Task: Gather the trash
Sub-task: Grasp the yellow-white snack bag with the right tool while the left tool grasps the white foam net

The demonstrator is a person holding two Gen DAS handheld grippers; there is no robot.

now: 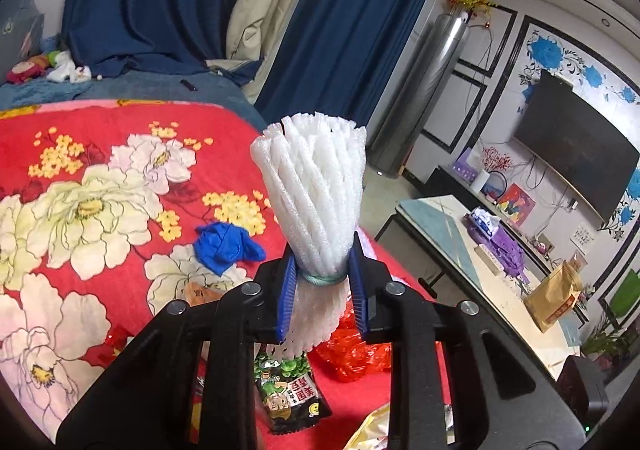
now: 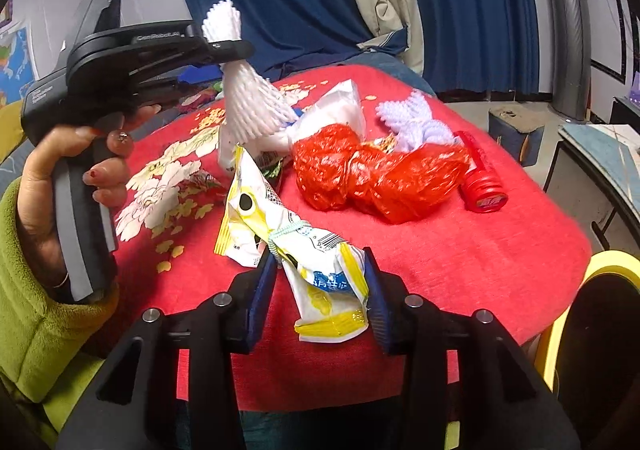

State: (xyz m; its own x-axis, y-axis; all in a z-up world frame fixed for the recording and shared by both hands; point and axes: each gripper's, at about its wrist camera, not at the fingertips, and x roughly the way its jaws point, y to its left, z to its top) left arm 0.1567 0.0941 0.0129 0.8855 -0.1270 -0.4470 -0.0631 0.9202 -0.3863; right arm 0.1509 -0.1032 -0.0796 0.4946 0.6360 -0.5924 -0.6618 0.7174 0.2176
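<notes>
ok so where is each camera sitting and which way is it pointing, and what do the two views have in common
Left wrist: sits on the left gripper, facing along its fingers over the red floral blanket toward blue curtains; shows its fingers shut on a white foam fruit net.
Right wrist: sits on the right gripper, facing across the blanket's trash; shows its fingers around a yellow-and-white wrapper, plus the left hand holding the left gripper.
Shared: foam net, blanket, red plastic bag, curtains.
</notes>
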